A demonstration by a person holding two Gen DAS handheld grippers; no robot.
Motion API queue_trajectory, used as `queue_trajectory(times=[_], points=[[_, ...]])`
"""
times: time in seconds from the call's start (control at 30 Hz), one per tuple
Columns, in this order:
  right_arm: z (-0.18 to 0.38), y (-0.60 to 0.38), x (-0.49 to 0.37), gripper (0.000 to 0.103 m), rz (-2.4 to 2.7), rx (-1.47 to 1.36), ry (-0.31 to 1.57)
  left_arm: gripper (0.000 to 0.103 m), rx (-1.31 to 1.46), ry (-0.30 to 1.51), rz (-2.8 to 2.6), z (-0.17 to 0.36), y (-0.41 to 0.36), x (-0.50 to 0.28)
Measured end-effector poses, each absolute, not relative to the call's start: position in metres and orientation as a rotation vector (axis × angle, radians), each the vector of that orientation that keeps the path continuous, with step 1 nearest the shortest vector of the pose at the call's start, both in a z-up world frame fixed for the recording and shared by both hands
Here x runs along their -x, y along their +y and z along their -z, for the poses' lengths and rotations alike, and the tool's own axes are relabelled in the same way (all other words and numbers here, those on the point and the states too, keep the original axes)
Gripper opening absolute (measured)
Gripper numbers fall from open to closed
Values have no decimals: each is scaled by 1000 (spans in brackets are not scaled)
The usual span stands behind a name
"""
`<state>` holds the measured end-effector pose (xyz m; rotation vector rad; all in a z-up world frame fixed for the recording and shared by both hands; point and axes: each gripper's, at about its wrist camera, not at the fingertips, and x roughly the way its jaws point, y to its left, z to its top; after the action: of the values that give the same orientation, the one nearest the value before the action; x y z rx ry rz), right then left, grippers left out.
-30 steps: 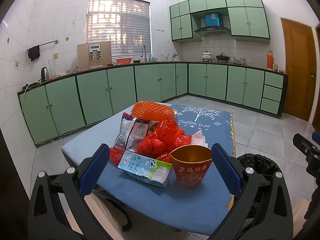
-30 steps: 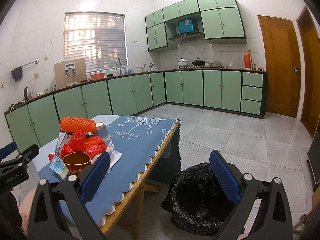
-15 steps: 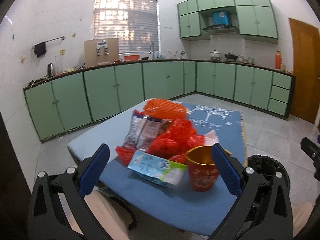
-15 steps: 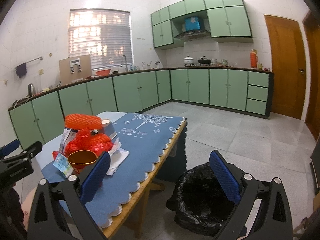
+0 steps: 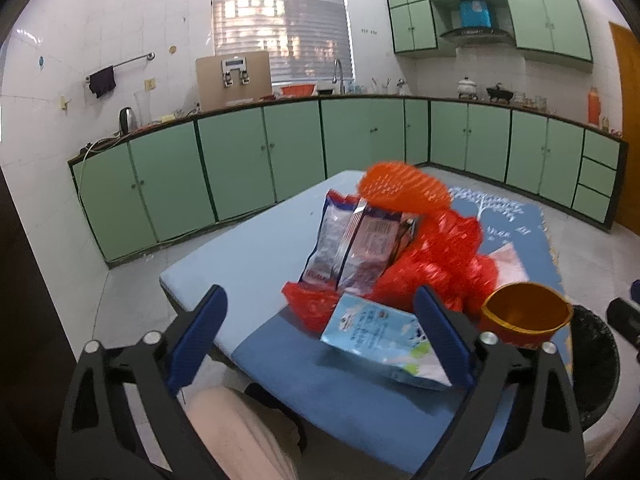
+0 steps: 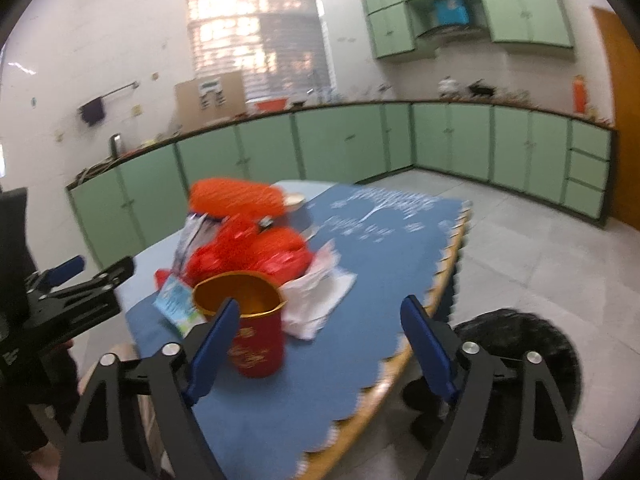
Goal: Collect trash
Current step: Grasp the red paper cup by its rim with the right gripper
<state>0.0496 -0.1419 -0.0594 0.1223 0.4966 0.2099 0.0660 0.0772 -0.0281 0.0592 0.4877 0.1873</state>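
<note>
A pile of trash lies on the blue-clothed table (image 5: 256,248): a red and gold paper cup (image 5: 524,318) (image 6: 250,326), a light blue milk carton (image 5: 380,338) (image 6: 176,304), a red plastic bag (image 5: 440,264) (image 6: 256,256), snack wrappers (image 5: 352,244), an orange foam net (image 5: 404,190) (image 6: 236,198) and white tissue (image 6: 320,300). My left gripper (image 5: 320,336) is open and empty, near the table's front edge, left of the carton. My right gripper (image 6: 320,348) is open and empty, over the table beside the cup.
A bin lined with a black bag (image 6: 516,364) (image 5: 596,364) stands on the floor right of the table. Green cabinets (image 5: 240,160) line the walls. A wooden door (image 6: 624,120) is at the far right. The left gripper shows in the right wrist view (image 6: 76,292).
Both grippers have swung left and come closer to the table. The right gripper now looks over the cup and the cloth instead of the bin. Both stay open.
</note>
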Motion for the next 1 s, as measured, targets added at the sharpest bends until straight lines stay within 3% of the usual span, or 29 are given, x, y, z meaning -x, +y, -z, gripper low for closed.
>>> queue_trajectory(times=[0.33, 0.57, 0.7, 0.93, 1.0], points=[[63, -127, -75, 74, -291, -171, 553, 87, -54, 515, -192, 44, 83, -76], [64, -124, -93, 63, -290, -149, 602, 87, -42, 529, -185, 48, 85, -80], [69, -120, -96, 49, -323, -144, 648, 87, -42, 534, -181, 49, 84, -83], [78, -122, -91, 33, -331, -142, 701, 87, -45, 540, -173, 51, 82, -83], [83, -123, -91, 17, -330, -143, 718, 87, -47, 541, -170, 51, 80, -83]])
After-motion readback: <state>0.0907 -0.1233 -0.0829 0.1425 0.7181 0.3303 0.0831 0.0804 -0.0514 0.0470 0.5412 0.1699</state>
